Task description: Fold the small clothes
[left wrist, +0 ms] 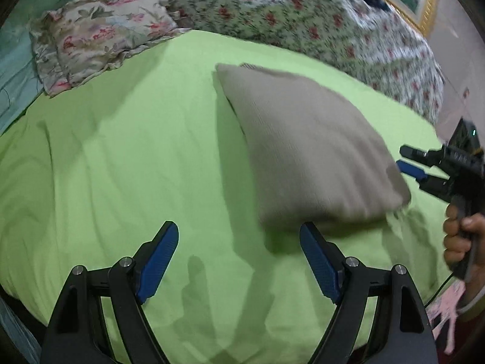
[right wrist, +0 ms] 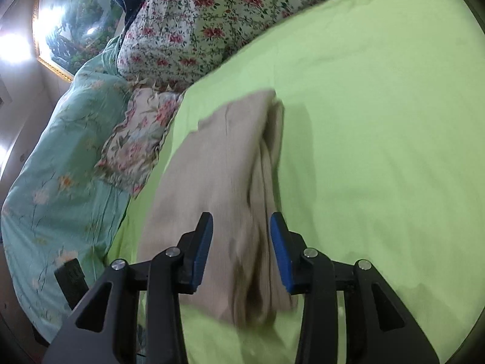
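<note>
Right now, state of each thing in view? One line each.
beige garment: folded, lying on the sheet, blurred.
left gripper: open, nothing between its fingers, over bare sheet.
right gripper: open, fingers either side of the garment's near end, pads not pressing it.
green sheet: spread flat, lightly creased.
floral pillow: lying at the sheet's far edge.
floral quilt: bunched up beyond the sheet.

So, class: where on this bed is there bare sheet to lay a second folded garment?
Free: green sheet between the beige folded garment and the frilled floral pillow, and just ahead of the left gripper. Crowded: the far edge under the floral quilt.
</note>
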Demonstrator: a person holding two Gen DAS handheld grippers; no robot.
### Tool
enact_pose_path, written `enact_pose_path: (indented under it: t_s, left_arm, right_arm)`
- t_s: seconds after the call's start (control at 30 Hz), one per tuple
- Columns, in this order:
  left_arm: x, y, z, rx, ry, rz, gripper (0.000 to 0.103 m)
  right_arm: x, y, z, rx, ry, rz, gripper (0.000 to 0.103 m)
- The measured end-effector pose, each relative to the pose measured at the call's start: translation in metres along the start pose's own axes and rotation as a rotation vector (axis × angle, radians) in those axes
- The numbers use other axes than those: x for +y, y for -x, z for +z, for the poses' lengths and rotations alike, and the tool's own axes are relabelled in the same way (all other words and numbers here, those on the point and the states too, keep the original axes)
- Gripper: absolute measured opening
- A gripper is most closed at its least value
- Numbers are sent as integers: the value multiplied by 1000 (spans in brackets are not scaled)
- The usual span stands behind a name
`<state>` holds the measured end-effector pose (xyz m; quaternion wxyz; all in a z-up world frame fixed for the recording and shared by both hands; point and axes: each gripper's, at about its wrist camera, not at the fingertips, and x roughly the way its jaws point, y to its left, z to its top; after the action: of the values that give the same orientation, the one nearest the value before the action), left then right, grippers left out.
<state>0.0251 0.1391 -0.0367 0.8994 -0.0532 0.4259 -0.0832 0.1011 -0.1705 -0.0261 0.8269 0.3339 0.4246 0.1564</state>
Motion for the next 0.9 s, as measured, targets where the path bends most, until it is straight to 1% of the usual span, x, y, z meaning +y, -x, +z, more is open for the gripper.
enact_pose_path:
  t_s: [0.07,0.2,0.27,0.3,0.33,0.37,0.4,0.43,0.47,0.5,0.53,0.6,0.63,0.67,0.73,0.77,0.8,0.87,0.9]
  left_arm:
    - [-9,-4,-6,-4,-25,16,83]
    - [-19,-13,5,-36,-38,30,82]
    - [-20,-20,13,-59,-52,64,82]
    - [-21,-25,15,-72,-64,108,82]
    - [-21,-32,17,-75,-74,152,78]
    - [-19,-39,18,-66,-72,179,75]
    - [-16,-45,18,-49,-57,186,65]
    - [-12,-50,18,-29,-31,166,50]
    - [-7,-51,18,-17,7,119,42]
    - [-7,-48,19,-19,25,93,28]
    - [-10,-44,20,-22,17,95,16]
    - [-16,-36,21,-22,8,108,11]
    - [-18,-34,20,-11,13,107,10]
    - [-19,-36,19,3,20,101,10]
    - [-17,-42,16,31,42,85,10]
    - [-15,-44,15,42,57,78,10]
    - [-12,-46,15,48,73,66,10]
    - [-4,-47,16,59,111,29,10]
    - [0,-47,17,66,125,13,10]
  right_arm:
    - [-1,5,-12,5,4,-3,41]
    - [4,4,-25,14,25,-16,41]
    - [7,1,-28,15,31,-7,41]
    - [9,-1,-29,16,41,-6,41]
    - [11,-6,-32,26,59,-8,41]
    - [13,-11,-34,37,70,-13,41]
    - [16,-18,-36,58,86,-15,40]
    - [18,-24,-39,76,101,-10,36]
    - [20,-28,-40,88,113,-14,12]
    - [24,-29,-39,100,127,-24,6]
    - [25,-25,-37,93,137,-23,6]
    - [34,-4,-29,32,183,-22,6]
    - [37,6,-24,8,219,-57,6]
    - [38,11,-20,6,247,-95,5]
    - [33,9,-17,31,274,-158,5]
    - [26,2,-18,66,267,-182,5]
    - [18,-8,-21,105,258,-191,5]
    - [11,-26,-34,146,279,-237,5]
    - [10,-30,-38,134,285,-249,5]
